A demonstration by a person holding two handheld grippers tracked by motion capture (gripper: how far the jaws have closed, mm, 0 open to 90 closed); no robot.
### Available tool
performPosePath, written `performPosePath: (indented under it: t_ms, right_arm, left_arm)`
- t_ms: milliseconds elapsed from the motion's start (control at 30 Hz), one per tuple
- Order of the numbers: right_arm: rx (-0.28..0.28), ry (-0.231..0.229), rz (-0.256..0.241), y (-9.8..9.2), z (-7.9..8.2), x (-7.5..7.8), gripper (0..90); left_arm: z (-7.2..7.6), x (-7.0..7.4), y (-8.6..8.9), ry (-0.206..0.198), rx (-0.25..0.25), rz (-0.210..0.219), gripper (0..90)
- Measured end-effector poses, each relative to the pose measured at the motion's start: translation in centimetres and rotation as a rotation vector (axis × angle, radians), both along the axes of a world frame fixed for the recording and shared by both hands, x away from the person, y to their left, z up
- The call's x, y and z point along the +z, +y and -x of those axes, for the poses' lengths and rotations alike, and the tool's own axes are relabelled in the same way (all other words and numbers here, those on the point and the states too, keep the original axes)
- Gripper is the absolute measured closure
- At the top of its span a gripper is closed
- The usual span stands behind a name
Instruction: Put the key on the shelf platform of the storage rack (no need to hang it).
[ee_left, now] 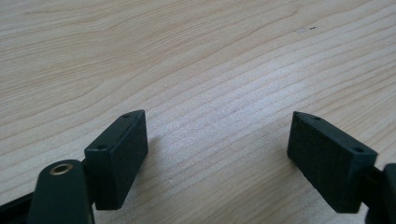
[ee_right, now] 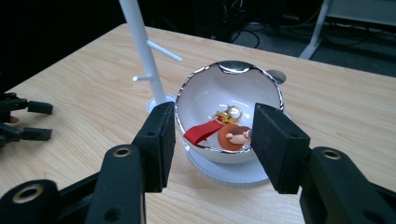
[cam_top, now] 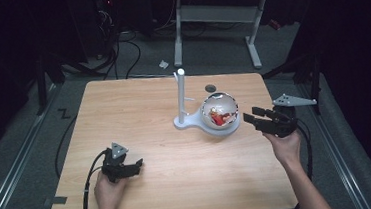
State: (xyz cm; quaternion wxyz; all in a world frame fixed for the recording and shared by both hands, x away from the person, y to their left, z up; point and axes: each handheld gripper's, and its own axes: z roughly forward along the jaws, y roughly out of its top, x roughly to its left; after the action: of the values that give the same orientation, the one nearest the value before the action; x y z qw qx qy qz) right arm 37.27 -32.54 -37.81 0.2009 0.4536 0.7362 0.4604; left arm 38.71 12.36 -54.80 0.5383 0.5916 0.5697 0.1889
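Your table (cam_top: pixel 139 113) carries a white stand (cam_top: pixel 181 97) with its pole near the far edge, and the bowl (cam_top: pixel 219 110) sits on the stand's base toward the right edge. Your right gripper (cam_top: pixel 251 118) hovers just right of the bowl, jaws wide and empty, pointing left at it; it is far nearer than your left gripper (cam_top: pixel 137 167), which rests wide open and empty by the near left corner. In the bowl lies the keyring (ee_right: pixel 223 128), its red strap running leftward. The charm's shape is hard to make out, part hidden behind a jaw.
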Motion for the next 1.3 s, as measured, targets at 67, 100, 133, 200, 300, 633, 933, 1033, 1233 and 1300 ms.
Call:
performPosePath:
  t_ms: [67, 100, 133, 200, 300, 633, 933, 1033, 1233, 1300]
  right_arm:
    - [0.003, -0.006, 0.001, 0.0, 0.4, 0.2, 50.2]
    - [0.002, -0.005, 0.003, 0.0, 0.6, 0.3, 50.2]
    - [0.003, -0.008, 0.006, -0.1, 0.8, 0.4, 50.2]
    - [0.0, -0.01, 0.005, -0.2, 1.2, 0.5, 50.3]
    - [-0.005, -0.013, -0.015, -0.6, 1.8, 0.3, 50.5]
    - [-0.034, -0.011, -0.034, -2.0, 3.8, -0.7, 50.9]
    - [-0.042, -0.004, -0.043, -2.3, 4.8, -1.7, 51.0]
    - [-0.038, -0.004, -0.042, -2.1, 5.1, -1.9, 51.0]
    - [-0.03, -0.003, -0.048, -1.9, 5.5, -2.5, 51.0]
    - [-0.027, -0.005, -0.054, -1.8, 5.6, -2.7, 51.0]
  left_arm:
    - [0.0, 0.0, 0.0, 0.0, 0.0, 0.0, 20.5]
    - [0.0, 0.0, 0.0, 0.001, -0.001, 0.0, 20.5]
    - [0.0, 0.0, 0.0, 0.0, 0.0, 0.0, 20.5]
    - [0.0, 0.0, 0.0, 0.0, 0.0, 0.0, 20.5]
    - [0.0, 0.0, 0.0, 0.0, 0.0, 0.0, 20.5]
    - [0.0, 0.0, 0.0, 0.0, 0.0, 0.0, 20.5]
    - [0.0, 0.0, 0.0, 0.0, 0.0, 0.0, 20.5]
    - [0.0, 0.0, 0.0, 0.0, 0.0, 0.0, 20.5]
    - [0.0, 0.0, 0.0, 0.0, 0.0, 0.0, 20.5]
    - [0.0, 0.0, 0.0, 0.0, 0.0, 0.0, 20.5]
